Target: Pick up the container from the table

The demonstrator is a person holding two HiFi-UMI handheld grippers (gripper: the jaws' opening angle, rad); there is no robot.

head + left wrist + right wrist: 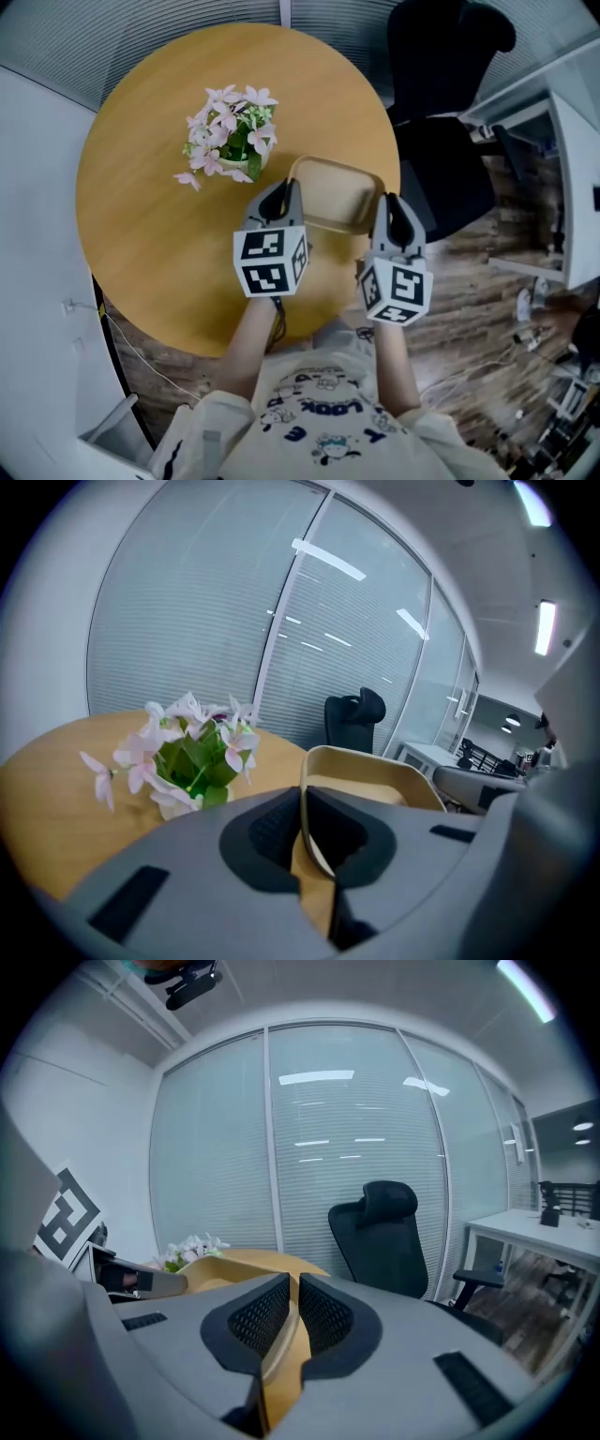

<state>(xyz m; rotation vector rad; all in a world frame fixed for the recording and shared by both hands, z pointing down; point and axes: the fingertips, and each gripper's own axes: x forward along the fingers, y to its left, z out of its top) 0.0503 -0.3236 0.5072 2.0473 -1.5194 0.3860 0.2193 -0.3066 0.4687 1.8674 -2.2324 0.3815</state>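
The container (334,193), a tan, open-topped bin with rounded corners, is at the right-hand part of the round wooden table (141,197), near its edge. I cannot confirm whether its base rests on the tabletop or is clear of it.

I have both grippers on it. The left gripper (284,190) is at the container's left wall. In the left gripper view its jaws are closed on that thin wall, one pad inside and one outside. The right gripper (395,202) is at the opposite wall. In the right gripper view its jaws are likewise clamped on the tan rim, which runs up between the two meshed pads. The marker cubes on both grippers face the head camera.

A small pot of pink flowers (231,132) with green leaves stands on the table, just to the left of the container and apart from it. A black office chair (441,103) stands off the table's far right side. A white desk (530,1221) stands further right, on a wood-patterned floor (469,281). Glass partitions with blinds (187,602) lie behind the table.
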